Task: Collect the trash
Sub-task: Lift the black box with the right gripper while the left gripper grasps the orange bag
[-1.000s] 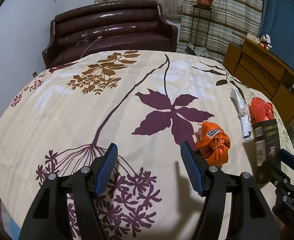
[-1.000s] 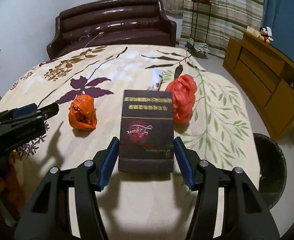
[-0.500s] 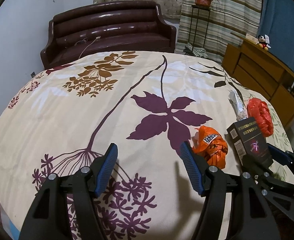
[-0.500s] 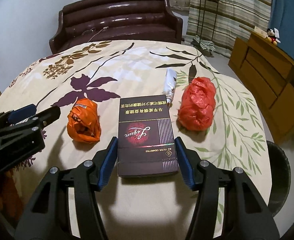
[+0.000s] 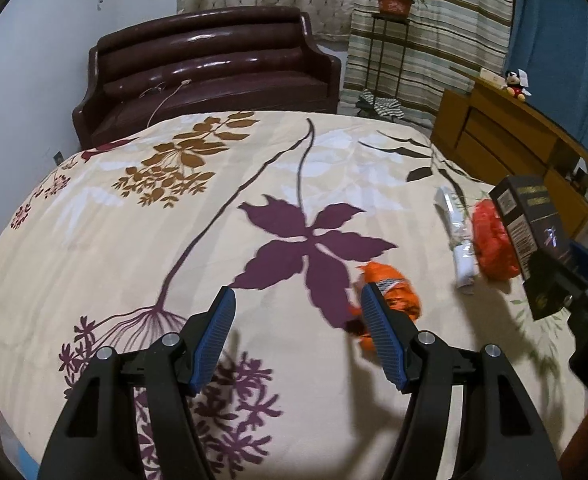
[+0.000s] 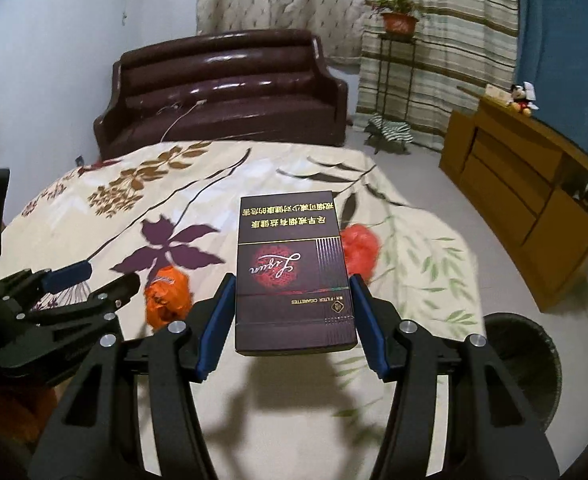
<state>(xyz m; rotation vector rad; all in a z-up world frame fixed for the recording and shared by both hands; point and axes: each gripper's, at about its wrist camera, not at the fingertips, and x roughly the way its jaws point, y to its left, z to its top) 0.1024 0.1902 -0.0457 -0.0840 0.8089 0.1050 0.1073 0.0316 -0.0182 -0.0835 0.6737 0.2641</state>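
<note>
- Floral bedspread (image 5: 142, 240) in cream, purple and brown fills most of both views; behind it stand a dark maroon sofa (image 6: 222, 92), striped curtains (image 6: 446, 40) and a wooden cabinet (image 6: 526, 216).
- Down at the right of the right wrist view, a dark round bin (image 6: 534, 364) sits on the floor beside the bedspread.
- Right gripper (image 6: 292, 320) clamps a dark cigarette carton (image 6: 292, 272) by its two long sides and holds it clear above the bedspread, printed face up.
- Left gripper (image 5: 298, 336) hovers over the bedspread with its jaws apart and nothing between them.
- Crumpled orange wrapper (image 5: 394, 296) lies just beyond the left gripper's right finger.
- Red plastic bag (image 5: 492, 240) lies farther right, touching a rolled white wrapper (image 5: 458, 236).
</note>
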